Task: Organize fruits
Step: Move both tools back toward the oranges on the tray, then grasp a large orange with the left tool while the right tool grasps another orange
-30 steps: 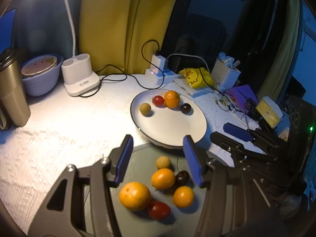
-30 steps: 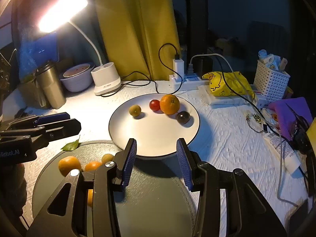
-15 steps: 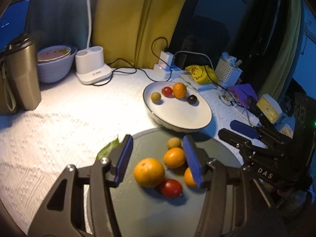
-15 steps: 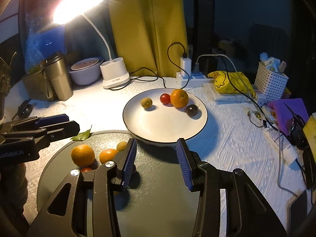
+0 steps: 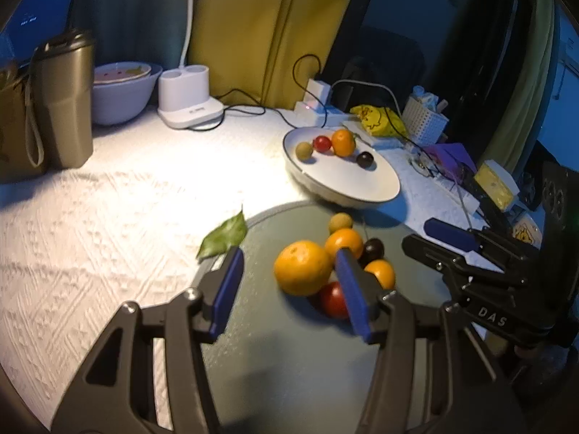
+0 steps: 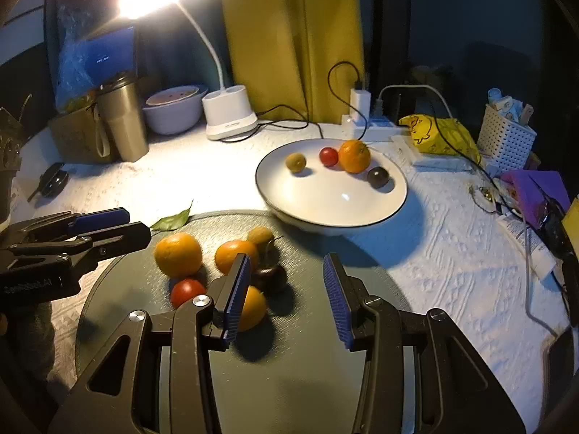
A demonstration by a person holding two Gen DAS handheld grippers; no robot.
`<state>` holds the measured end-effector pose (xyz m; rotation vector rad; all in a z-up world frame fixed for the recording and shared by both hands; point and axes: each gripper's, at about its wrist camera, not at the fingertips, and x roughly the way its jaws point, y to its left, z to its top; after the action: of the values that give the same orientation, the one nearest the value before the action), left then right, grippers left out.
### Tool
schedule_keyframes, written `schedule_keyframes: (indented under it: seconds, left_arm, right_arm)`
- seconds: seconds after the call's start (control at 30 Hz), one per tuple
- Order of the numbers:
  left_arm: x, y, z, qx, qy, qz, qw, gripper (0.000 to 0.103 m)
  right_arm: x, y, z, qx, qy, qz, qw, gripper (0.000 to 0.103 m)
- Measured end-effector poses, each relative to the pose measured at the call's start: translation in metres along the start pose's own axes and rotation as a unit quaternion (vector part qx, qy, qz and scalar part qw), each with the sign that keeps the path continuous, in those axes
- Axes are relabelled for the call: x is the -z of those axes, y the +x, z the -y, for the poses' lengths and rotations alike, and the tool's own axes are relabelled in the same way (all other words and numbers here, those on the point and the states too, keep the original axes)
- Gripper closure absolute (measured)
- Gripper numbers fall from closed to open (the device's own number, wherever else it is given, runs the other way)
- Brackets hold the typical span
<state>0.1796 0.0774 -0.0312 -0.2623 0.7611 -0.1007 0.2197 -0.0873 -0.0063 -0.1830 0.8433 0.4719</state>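
Looking along the left gripper [image 5: 289,289], its blue-padded jaws stand apart and hold nothing, hanging over a dark round tray [image 5: 282,369] whose near edge runs out of frame. A large orange [image 5: 302,267] sits on the tray, just ahead of the gap. The right-hand pad covers part of a red tomato [image 5: 333,300] and part of two smaller oranges, one behind it [image 5: 343,242] and one to its right [image 5: 381,271]; a dark cherry-like fruit [image 5: 372,247] is wedged between these, mostly hidden. A small yellow-green fruit [image 5: 340,221] lies at the back of the cluster, and a green leaf [image 5: 224,237] overlaps the tray's rim. Beyond it, a white plate [image 5: 362,188] on the worktop [image 5: 126,199] carries four more fruits. The right gripper [image 5: 466,249] shows side-on at the right edge, too dark to judge. From the right wrist view, the right gripper [image 6: 286,289] has its jaws apart and empty above the same tray [image 6: 307,372]. Its left pad hides much of one small orange [image 6: 253,307] and the lower edge of another [image 6: 233,255]; the dark fruit [image 6: 269,275] is in shadow and hard to make out. The large orange [image 6: 178,254], tomato [image 6: 186,291] and yellow-green fruit [image 6: 260,235] are plain. The plate [image 6: 325,202] holds a yellow-green fruit [image 6: 295,162], a tomato [image 6: 328,156], an orange [image 6: 354,155] and a dark fruit [image 6: 378,176]. The left gripper [image 6: 108,226] enters from the left, cropped.
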Motion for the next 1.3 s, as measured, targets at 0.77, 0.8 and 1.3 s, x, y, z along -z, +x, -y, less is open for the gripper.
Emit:
schedule_keyframes:
  seconds: [0.77,0.8,1.3]
  left_arm:
    - [0.009,0.017,0.0,0.001,0.012,-0.025,0.9996,0.049]
    - [0.008,0.019,0.002,0.001,0.014,-0.026,0.9996,0.049]
    - [-0.001,0.045,0.014,-0.004,0.023,-0.048,0.9986,0.049]
  right_arm:
    - [0.021,0.026,-0.02,-0.055,0.016,-0.052,0.997,0.058]
    - [0.021,0.028,-0.019,-0.062,0.019,-0.054,0.996,0.059]
    - [0.022,0.03,-0.012,-0.103,0.044,-0.061,0.992,0.071]
